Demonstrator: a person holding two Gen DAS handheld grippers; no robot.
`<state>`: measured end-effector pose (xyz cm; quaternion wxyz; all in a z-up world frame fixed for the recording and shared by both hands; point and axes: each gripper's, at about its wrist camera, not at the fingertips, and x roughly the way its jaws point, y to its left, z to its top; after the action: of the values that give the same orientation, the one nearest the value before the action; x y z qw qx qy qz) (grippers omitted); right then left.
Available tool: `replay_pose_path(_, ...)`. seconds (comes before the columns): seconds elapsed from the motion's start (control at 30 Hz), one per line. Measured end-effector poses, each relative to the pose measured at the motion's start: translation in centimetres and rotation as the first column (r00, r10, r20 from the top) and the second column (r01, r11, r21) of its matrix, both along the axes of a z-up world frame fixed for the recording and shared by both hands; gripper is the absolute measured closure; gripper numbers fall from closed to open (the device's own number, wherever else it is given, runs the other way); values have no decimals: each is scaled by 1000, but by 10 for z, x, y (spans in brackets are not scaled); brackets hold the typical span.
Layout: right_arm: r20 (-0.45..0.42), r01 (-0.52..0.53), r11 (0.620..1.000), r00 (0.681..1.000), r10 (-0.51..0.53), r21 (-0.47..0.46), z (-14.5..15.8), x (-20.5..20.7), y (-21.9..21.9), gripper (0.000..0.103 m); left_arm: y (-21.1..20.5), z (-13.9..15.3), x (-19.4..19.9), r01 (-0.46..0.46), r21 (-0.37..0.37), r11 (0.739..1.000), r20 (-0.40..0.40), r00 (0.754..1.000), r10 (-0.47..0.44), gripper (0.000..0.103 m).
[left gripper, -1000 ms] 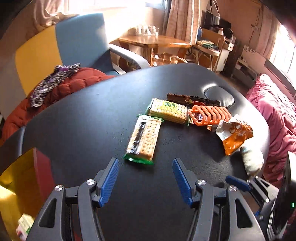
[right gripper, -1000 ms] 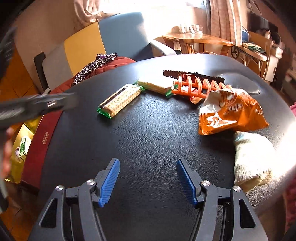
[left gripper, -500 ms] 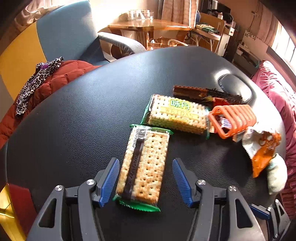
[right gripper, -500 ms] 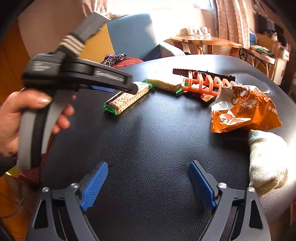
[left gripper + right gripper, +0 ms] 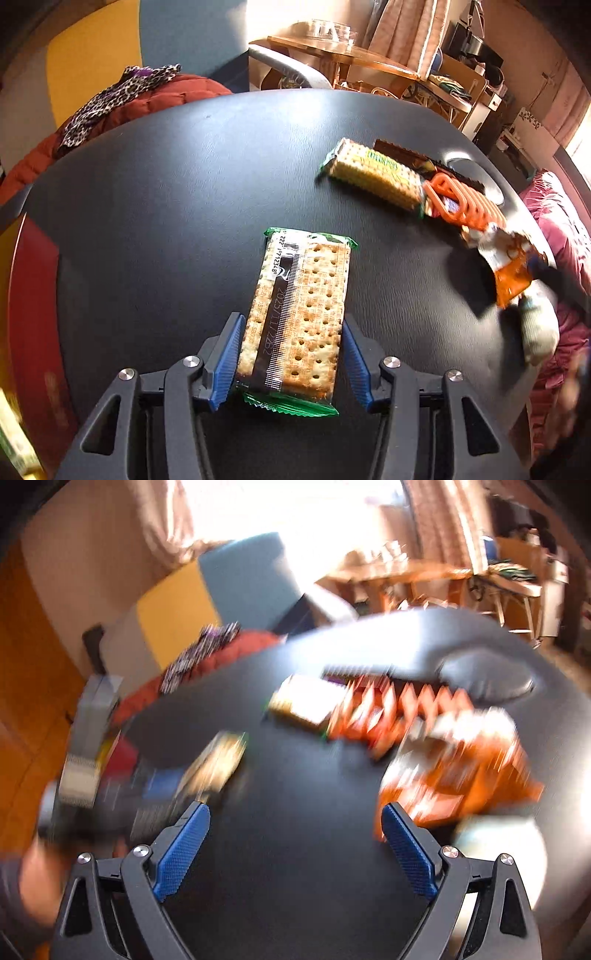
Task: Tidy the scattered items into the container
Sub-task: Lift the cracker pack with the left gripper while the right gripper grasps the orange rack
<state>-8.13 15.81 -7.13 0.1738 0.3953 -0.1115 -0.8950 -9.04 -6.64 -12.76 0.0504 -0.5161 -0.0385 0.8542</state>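
left gripper [image 5: 291, 363]: jaws closing around near end of the cracker pack [image 5: 295, 314], blue pads at both long edges; firm pinch not confirmed.
cracker pack: flat on black table [image 5: 166, 221], lengthwise toward 12 o'clock, so the narrow width fits the jaws.
room: bare table at 9–11 o'clock; second cracker pack [image 5: 373, 177], orange rack [image 5: 461, 203] at 1–2.
container: red-and-gold box [image 5: 33, 295] past table edge, 9 o'clock.
right gripper [image 5: 295, 849]: jaws wide, empty; view blurred, orange snack bag [image 5: 461, 775] at 1.

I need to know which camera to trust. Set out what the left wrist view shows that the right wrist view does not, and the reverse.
Left wrist only: the left gripper closing around the near cracker packet, its date print sharp.

Right wrist only: the right gripper, open over bare tabletop.

Both: the black table, second cracker packet, orange rack and orange snack bag.
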Motion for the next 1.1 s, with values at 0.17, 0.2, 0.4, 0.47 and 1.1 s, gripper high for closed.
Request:
replay_pose_path(0.17,63,76,995,995,-73,-57,11,-61,20,8,-8,0,39,-22,35,999,4,1000,22,50)
replay_pose_path(0.2,83,95,994,992,-90,-56,10,-73,24,8,-9,1,45,-21,38,999,4,1000,21,50)
replay_pose_path(0.4,274,124,982,958,-81,-142,-11,-123,51,8,-16,2,66,-12,45,999,-4,1000,12,50)
replay_pose_path(0.47,289,139,983,952,-100,-119,-12,-129,57,8,-16,2,68,-13,52,999,-7,1000,13,50)
replay_pose_path(1.1,395,-34,931,899,187,-365,-33,-158,73,0,-17,0,70,-14,55,998,-17,1000,15,50)
